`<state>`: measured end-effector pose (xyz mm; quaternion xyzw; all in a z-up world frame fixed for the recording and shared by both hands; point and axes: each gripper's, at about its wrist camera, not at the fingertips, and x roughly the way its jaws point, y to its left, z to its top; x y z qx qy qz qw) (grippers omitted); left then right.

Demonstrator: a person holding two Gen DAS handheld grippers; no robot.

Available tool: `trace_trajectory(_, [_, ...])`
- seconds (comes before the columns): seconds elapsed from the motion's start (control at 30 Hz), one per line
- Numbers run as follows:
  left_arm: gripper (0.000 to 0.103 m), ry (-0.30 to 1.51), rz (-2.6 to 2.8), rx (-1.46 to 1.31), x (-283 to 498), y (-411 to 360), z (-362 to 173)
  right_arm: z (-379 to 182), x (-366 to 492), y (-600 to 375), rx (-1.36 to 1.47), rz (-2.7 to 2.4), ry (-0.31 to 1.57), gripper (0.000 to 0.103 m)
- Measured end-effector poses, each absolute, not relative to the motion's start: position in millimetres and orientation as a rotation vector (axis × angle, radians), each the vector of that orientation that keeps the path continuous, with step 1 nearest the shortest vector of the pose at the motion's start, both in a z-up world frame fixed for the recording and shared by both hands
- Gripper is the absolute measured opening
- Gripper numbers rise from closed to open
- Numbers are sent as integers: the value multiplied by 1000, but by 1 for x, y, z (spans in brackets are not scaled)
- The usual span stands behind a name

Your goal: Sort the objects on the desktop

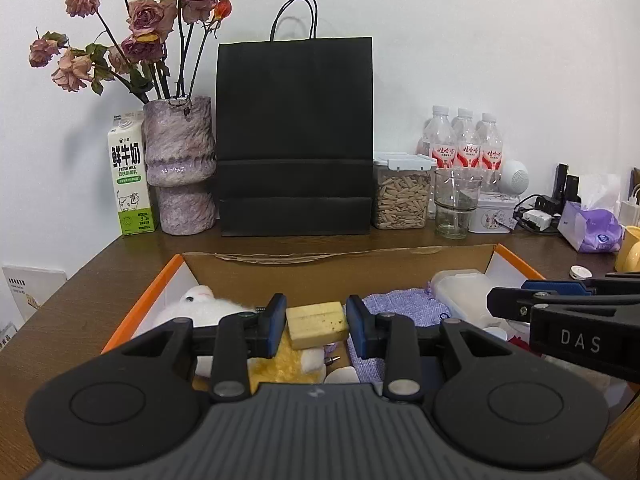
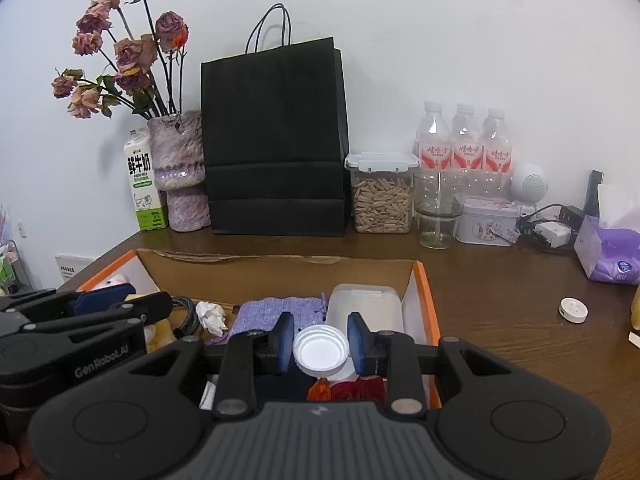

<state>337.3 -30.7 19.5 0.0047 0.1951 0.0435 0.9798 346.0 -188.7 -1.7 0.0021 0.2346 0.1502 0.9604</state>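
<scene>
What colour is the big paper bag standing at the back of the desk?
Plain black, with black cord handles. The paper bag shows best in the left wrist view.

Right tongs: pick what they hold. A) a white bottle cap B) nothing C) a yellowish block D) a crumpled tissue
A: in the right wrist view the right tongs are shut on a white cap, open side towards the camera, over the box; the yellowish block sits in the left tongs.
</scene>
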Motion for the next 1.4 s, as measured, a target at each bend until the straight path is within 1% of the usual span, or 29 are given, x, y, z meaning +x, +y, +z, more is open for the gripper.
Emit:
trace_trajectory(0.07, [34,385,97,20,337,-33,19,-4,347,-189,5,302,480,28])
trace_trajectory(0.13, [39,379,106,26,336,-33,19,-5,346,-189,11,297,481,29])
trace_trajectory(0.17, [54,373,110,29,336,-33,20,-6,346,-190,12,294,480,31])
trace_trajectory(0.2, [74,361,121,36,334,-34,21,-5,345,-190,14,294,479,38])
trace_trajectory(0.23, [84,344,136,46,332,-35,22,-4,343,-191,18,294,475,54])
trace_trajectory(0.27, [93,319,161,57,328,-35,24,-3,341,-192,21,293,467,63])
trace_trajectory(0.33, [100,280,198,57,321,-33,29,1,335,-194,25,285,439,88])
trace_trajectory(0.37, [103,261,208,36,317,-29,32,4,333,-195,28,283,424,97])
trace_trajectory(0.4, [103,247,213,18,314,-27,35,6,329,-196,36,285,406,102])
trace_trajectory(0.43, [103,239,211,5,311,-25,38,9,327,-198,42,294,393,103])
trace_trajectory(1.03, [103,219,217,-8,287,-18,55,29,304,-197,16,290,364,103])
trace_trajectory(1.4, [103,223,177,7,222,-17,76,55,245,-202,28,348,342,103])
